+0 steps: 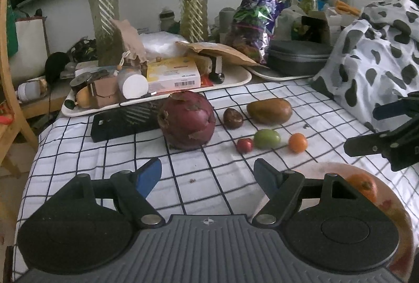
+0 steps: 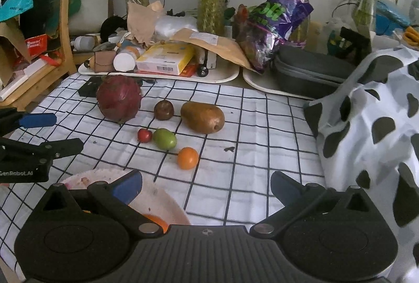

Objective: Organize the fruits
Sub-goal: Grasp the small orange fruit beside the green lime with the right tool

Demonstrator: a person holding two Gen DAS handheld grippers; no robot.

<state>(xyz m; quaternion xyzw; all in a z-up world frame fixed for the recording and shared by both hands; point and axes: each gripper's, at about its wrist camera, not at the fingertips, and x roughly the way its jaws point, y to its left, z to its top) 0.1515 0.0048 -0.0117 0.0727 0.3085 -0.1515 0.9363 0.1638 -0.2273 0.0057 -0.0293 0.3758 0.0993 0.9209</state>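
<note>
Tongs first: the left gripper (image 1: 207, 175) hangs with jaws spread and nothing between them, and the right gripper (image 2: 207, 184) is likewise released — both low over the checked cloth (image 2: 248, 178). A pale bowl (image 2: 167, 201) sits just under them, an orange fruit (image 1: 362, 184) inside. Further out lie the small orange (image 2: 187, 158), green fruit (image 2: 165, 139) and red berry (image 2: 144, 135) in a loose row; behind them the brown mango (image 2: 203, 116), dark round fruit (image 2: 164, 110) and dragon fruit (image 2: 119, 98).

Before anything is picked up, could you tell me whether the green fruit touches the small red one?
Apart: the right wrist view shows checked cloth between the green fruit and small red fruit.
</note>
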